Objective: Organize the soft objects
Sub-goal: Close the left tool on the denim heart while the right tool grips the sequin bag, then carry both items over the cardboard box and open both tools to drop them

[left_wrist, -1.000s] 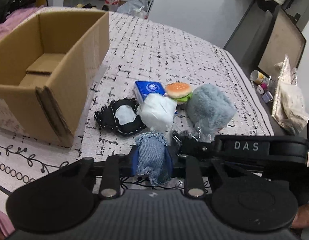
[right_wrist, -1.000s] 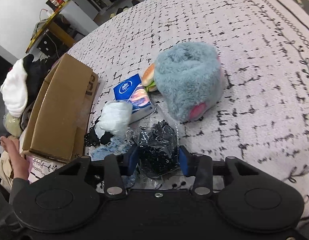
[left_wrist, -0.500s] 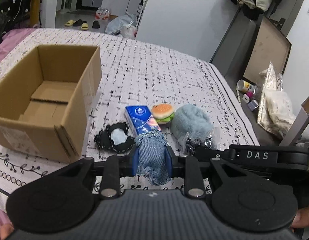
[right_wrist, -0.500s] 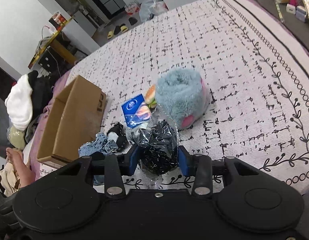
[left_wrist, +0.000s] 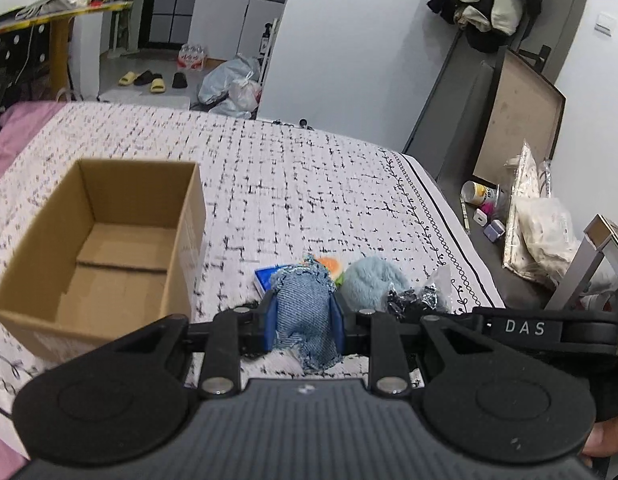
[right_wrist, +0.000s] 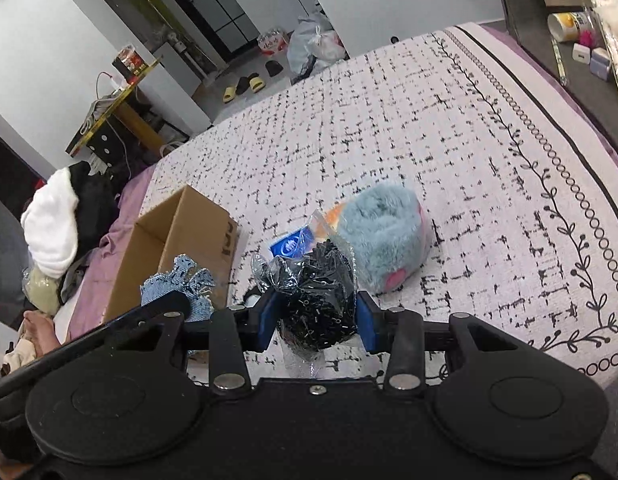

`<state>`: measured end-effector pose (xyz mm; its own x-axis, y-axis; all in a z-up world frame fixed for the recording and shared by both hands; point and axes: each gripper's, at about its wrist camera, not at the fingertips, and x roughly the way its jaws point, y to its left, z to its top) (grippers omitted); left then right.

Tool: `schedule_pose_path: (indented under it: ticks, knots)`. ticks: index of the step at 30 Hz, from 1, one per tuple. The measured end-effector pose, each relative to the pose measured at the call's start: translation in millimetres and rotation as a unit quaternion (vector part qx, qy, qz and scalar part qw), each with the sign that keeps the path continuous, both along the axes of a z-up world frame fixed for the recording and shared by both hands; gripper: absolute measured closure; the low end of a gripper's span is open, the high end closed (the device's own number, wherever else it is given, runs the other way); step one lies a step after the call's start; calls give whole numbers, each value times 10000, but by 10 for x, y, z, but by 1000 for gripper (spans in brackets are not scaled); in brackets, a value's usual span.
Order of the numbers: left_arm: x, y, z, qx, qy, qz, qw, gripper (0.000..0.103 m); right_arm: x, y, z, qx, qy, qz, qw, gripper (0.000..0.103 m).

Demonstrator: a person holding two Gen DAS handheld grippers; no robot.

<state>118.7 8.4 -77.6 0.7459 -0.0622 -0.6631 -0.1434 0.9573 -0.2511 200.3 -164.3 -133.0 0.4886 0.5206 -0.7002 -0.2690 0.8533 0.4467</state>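
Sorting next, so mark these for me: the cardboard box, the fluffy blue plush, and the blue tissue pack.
cardboard box [left_wrist: 185, 220]: left wrist view, on its right wall's outer face.
fluffy blue plush [right_wrist: 383, 232]: right wrist view, on its furry top.
blue tissue pack [right_wrist: 291, 245]: right wrist view, on its printed front.

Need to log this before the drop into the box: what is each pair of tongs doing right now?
Left tongs: closed on the denim pouch.
Right tongs: closed on the clear bag of black bits.

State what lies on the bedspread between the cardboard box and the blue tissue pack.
Bare patterned bedspread separates the cardboard box from the blue tissue pack, seen in the left wrist view.
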Motion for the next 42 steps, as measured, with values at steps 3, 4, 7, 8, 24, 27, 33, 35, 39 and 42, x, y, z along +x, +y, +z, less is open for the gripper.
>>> schedule_pose_path:
  ticks: [3,4,7,8,24,27,33,35,39,42]
  knots:
    - [51,39,56,47,26,-172,9998,77,-6,31,62,18,-71,22,10000,63]
    - [68,45,75,85,22,-214,9997,77,-9,45,85,19,-111,38,9999,63]
    - [119,70,149,180,-21,-340,9993,77,-10,90,150,33,-220,79,9997,63]
    - [137,85,179,186,-46,-379,9991,77,-9,103,168,37,-249,82,9996,63]
    - [240,480,318,103,-321,-370,9987,77,65,415,416,-85,-613,-54,9981,63]
    - [204,590,273,48,-303,-271,9992,77,69,511,420,-104,-637,-87,9979,63]
    - [120,858,278,68,-283,-96,9995,76,81,779,407,-168,-593,-21,9981,63]
    - [79,947,274,114,-291,-53,9995,76,84,895,407,-206,-571,47,9981,63]
    - [22,1185,208,42,-204,116,9997,76,76,1163,421,-292,-598,259,9974,63]
    - [-5,1361,112,160,-128,254,9995,76,60,1334,442,-293,-637,376,9968,63]
